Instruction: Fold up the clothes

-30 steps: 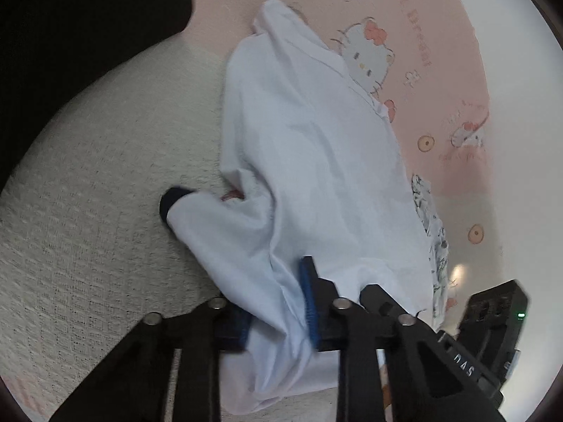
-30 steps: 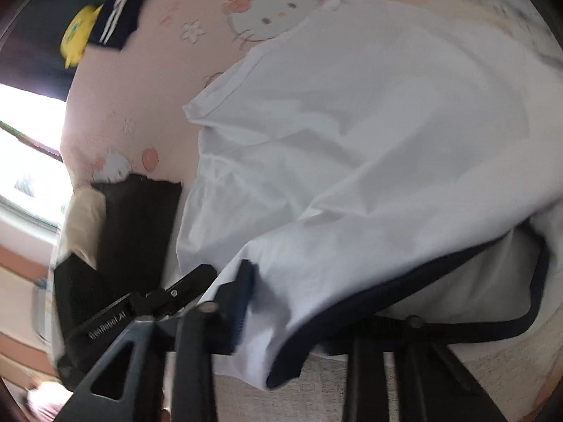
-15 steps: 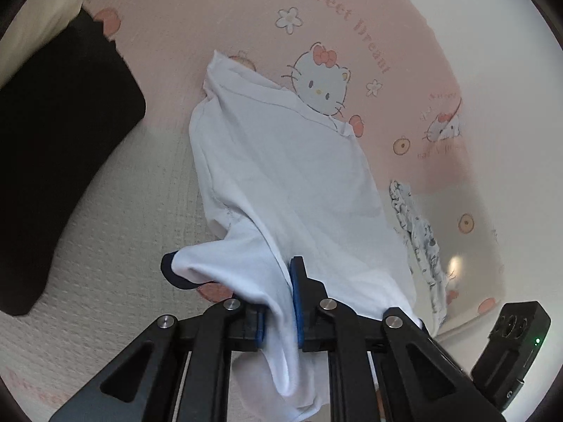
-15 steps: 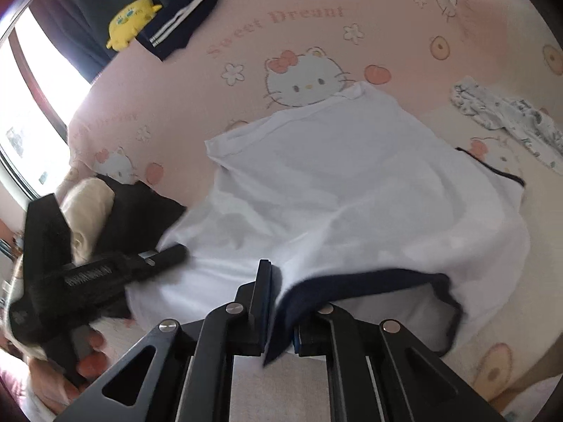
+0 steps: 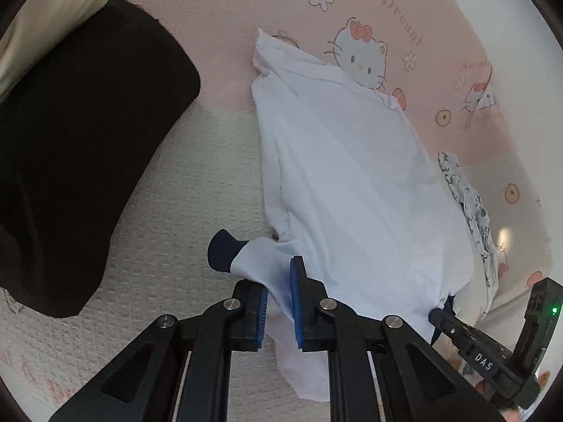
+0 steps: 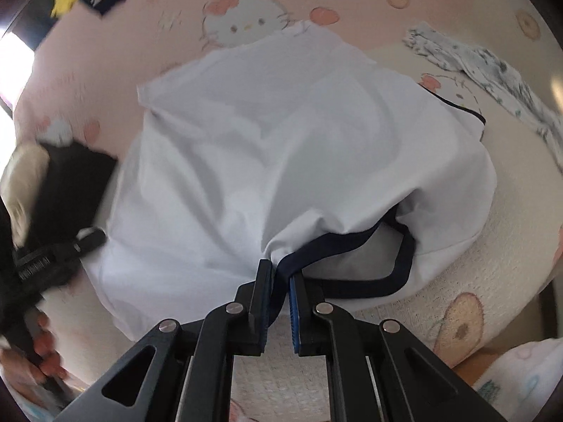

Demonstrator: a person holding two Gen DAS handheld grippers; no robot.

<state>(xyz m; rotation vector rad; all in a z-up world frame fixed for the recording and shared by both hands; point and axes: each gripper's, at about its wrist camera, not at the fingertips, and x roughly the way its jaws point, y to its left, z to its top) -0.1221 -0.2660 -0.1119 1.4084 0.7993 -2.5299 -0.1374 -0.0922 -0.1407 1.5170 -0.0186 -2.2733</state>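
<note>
Both grippers lowered, jaws pinching white shirt [image 5: 352,176]

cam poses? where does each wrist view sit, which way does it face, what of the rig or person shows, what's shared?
Left wrist: on the left gripper, looking along its fingers and down at the white T-shirt on the bed; right gripper at lower right.
Right wrist: on the right gripper, facing the shirt's navy collar; left gripper and a hand at left.
Shared: T-shirt, Hello Kitty sheet, patterned garment.
</note>
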